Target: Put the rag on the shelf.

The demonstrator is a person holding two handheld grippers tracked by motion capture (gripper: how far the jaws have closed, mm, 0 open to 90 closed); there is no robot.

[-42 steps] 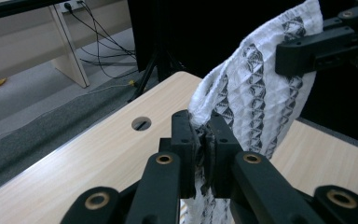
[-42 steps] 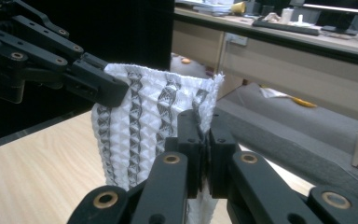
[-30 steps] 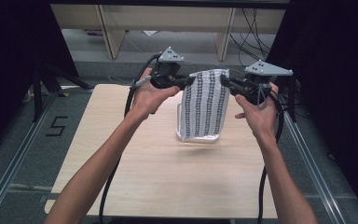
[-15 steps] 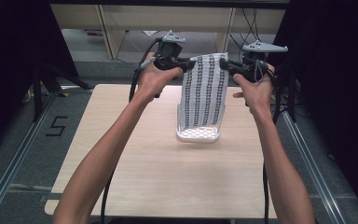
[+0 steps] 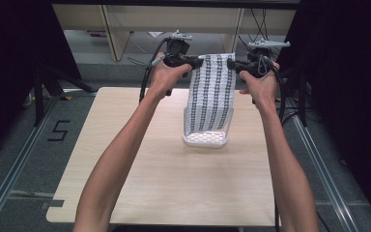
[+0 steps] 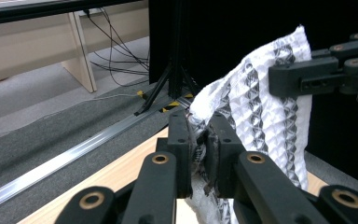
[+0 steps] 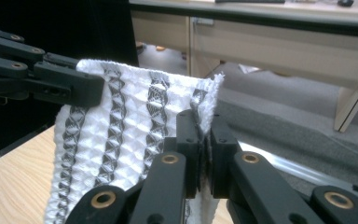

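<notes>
The left gripper (image 5: 189,61) is clenched on the near-left top corner of a white waffle-weave towel with dark stripes (image 5: 211,96) — in the left gripper view the cloth bunches between its closed jaws. From that gripper the towel runs rightward as a taut top edge and hangs straight down, so its long axis is vertical, stripes running top to bottom. Its lower end rests in a small fold on the wooden surface (image 5: 125,169), below and slightly nearer the person than both grippers. At the far end of the top edge the right gripper (image 5: 235,64) is clamped on the other corner, cloth pinched between its jaws. Both hands sit equally close to the towel — one corner each, level with each other — so any next move likely needs both travelling together.
</notes>
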